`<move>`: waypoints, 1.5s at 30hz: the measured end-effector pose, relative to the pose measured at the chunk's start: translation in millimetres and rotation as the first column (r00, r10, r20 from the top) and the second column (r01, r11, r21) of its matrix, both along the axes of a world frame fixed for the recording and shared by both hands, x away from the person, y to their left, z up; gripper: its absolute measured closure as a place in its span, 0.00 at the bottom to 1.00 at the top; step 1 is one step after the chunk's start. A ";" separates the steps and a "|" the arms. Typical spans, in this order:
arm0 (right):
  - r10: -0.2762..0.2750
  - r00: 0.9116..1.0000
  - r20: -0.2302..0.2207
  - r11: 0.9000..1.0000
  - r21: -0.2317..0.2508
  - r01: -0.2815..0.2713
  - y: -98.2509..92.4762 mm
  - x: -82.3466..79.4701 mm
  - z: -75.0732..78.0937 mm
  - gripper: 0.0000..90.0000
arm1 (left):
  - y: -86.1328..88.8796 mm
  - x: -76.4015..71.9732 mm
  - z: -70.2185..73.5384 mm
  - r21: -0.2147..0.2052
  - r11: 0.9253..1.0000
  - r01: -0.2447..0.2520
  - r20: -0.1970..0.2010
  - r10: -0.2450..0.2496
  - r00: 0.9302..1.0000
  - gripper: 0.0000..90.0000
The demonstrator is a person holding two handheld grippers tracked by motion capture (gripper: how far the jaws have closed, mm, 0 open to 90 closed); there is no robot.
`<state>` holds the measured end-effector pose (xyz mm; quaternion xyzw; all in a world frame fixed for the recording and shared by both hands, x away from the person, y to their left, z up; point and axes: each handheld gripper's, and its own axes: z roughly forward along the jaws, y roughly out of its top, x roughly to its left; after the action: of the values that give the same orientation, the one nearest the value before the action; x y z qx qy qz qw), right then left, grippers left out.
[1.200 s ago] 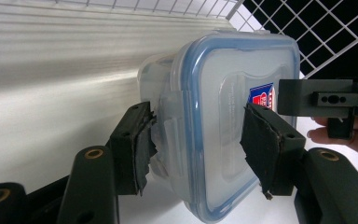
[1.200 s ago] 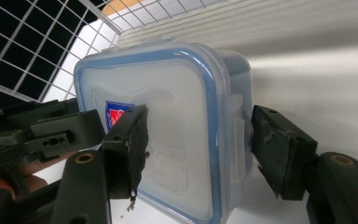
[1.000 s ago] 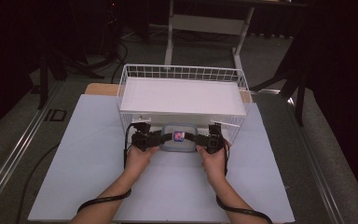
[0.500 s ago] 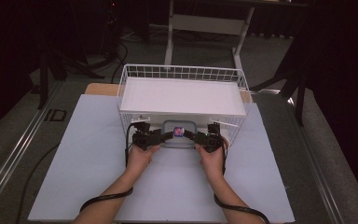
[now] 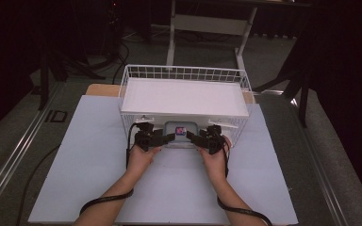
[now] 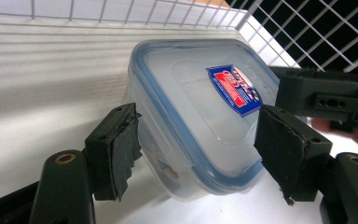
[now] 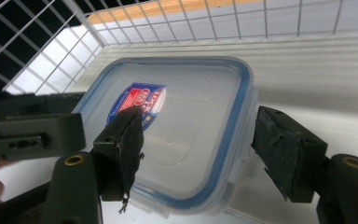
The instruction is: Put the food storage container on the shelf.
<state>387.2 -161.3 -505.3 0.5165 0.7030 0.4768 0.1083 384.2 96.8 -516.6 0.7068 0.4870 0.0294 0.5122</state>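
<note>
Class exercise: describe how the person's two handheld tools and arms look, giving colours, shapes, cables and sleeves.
Both the left tool and the right tool are black, with two blocky jaws faced in worn dark pads and brass-coloured pivot rivets. A black cable trails from each. The forearms are bare, without sleeves.

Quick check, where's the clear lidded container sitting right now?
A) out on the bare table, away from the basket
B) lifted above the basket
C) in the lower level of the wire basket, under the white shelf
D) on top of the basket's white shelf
C: the high view shows the container under the white shelf of the wire basket, at its front opening.
</note>
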 end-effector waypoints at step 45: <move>0.145 0.989 -0.008 0.984 -0.102 -0.145 42.6 -19.5 -15.0 1.00 | 30.6 -103.6 -0.9 0.099 0.995 -0.008 0.219 -0.014 0.976 0.00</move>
<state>367.7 -118.7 -520.3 0.4579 0.7624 0.4464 0.0994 280.6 127.4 -517.5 0.7245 0.4247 0.1305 0.5270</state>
